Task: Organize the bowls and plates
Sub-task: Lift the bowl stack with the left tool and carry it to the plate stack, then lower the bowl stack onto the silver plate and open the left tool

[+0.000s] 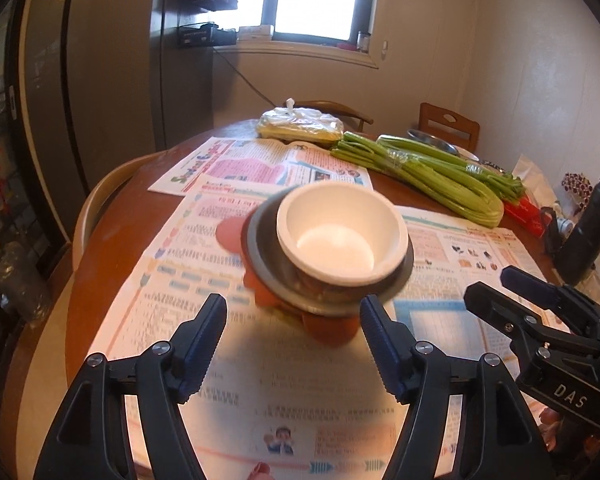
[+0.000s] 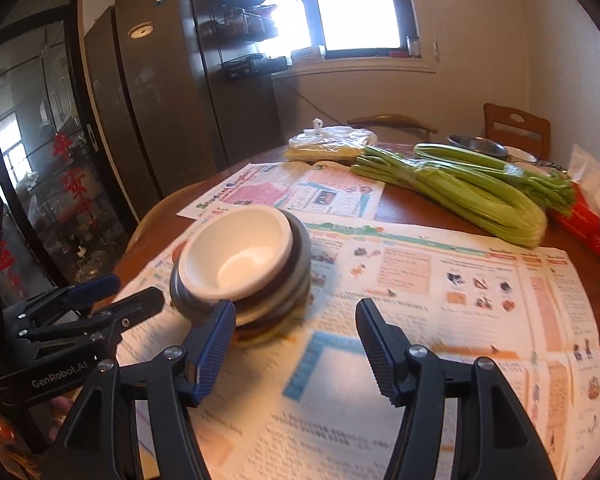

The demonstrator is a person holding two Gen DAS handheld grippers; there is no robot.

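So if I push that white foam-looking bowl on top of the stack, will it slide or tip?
The white thick-walled bowl looks like foam, so it is probably very light and would shift easily. It sits tilted and off-centre in the grey metal bowl, so a nudge could tip it. Its soft rim may dent under hard squeezing.

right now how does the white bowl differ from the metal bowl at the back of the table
The white bowl tops a stack of dishes in the middle of the table, on newspaper; the metal bowl stands alone at the far edge, behind the celery. The white bowl is matte and opaque white; the metal bowl is shiny grey. Both sit upright, and no claw touches either.
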